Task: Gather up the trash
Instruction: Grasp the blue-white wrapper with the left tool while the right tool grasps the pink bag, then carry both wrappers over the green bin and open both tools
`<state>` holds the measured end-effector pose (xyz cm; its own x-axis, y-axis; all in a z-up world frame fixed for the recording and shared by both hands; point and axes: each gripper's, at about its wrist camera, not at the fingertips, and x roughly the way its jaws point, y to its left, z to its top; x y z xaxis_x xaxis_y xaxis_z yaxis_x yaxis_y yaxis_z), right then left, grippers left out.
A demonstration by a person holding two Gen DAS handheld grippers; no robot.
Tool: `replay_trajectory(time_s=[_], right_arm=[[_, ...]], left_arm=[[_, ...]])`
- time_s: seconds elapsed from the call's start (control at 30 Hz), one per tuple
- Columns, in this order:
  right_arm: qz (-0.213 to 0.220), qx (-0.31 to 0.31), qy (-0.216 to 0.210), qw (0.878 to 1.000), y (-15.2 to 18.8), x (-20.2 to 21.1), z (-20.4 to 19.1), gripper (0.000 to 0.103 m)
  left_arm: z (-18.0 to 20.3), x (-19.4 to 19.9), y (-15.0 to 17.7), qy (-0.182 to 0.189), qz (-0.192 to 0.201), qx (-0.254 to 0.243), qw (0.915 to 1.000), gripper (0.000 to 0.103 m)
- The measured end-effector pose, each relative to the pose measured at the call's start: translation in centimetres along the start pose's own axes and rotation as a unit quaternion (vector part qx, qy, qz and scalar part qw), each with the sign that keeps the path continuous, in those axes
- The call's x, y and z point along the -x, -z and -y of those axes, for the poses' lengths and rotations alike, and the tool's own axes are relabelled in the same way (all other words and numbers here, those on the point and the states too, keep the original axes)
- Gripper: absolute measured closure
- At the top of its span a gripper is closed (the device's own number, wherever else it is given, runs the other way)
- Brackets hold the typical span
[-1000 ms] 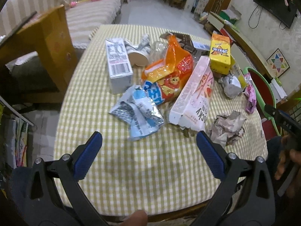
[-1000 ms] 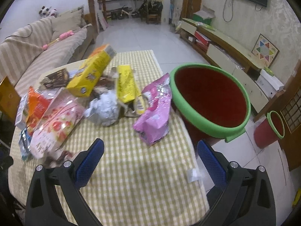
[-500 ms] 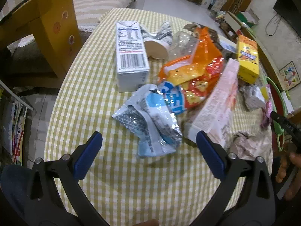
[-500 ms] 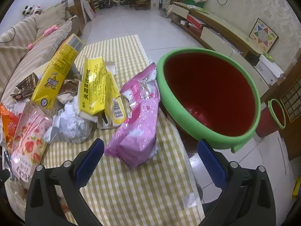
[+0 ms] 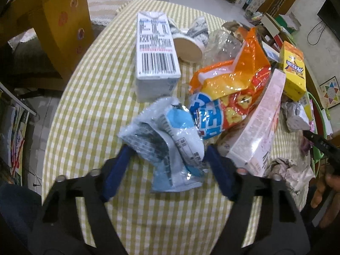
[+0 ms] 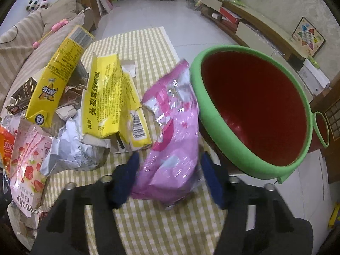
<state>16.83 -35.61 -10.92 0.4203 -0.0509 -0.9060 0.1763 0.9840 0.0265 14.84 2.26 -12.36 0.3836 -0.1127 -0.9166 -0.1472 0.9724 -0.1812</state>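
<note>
The left tool (image 5: 167, 159) is closing around the blue-and-silver wrapper (image 5: 170, 146), which lies between its half-open jaws on the table (image 5: 85, 106), long axis running away from it; whether the pads press yet I cannot tell. The right tool (image 6: 169, 167) is closing likewise on the pink bag (image 6: 172, 140), lying lengthwise ahead; the green-rimmed bin (image 6: 255, 110) stands just right of it.

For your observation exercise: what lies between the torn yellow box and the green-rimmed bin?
In the right wrist view, a pink snack bag lies between the yellow box and the bin, with the right gripper closing around it.
</note>
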Motion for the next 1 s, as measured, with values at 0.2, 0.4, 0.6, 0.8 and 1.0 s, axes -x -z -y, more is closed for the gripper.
replay_trajectory(time_s=[0.2,0.4,0.6,0.8,1.0], right_arm=[[0.014,0.007,-0.008,1.0,0.5,1.2,0.1,0.073],[0.031,0.006,-0.014,0.999,1.4,3.3,0.5,0.077],[0.047,0.007,-0.025,0.999,2.8,6.0,0.6,0.078],[0.065,0.009,-0.044,0.997,3.4,8.5,0.1,0.078],[0.079,0.008,-0.063,0.995,3.0,10.3,0.0,0.078]], left_arm=[[-0.2,0.7,0.4,0.004,0.003,-0.005,1.0,0.071],[-0.3,2.5,1.3,0.008,0.014,-0.011,0.9998,0.074],[-1.2,4.9,2.7,0.004,0.037,-0.011,0.9992,0.074],[-1.4,7.1,3.5,-0.002,0.053,-0.011,0.9985,0.074],[0.8,8.8,2.6,-0.002,0.072,-0.022,0.9972,0.074]])
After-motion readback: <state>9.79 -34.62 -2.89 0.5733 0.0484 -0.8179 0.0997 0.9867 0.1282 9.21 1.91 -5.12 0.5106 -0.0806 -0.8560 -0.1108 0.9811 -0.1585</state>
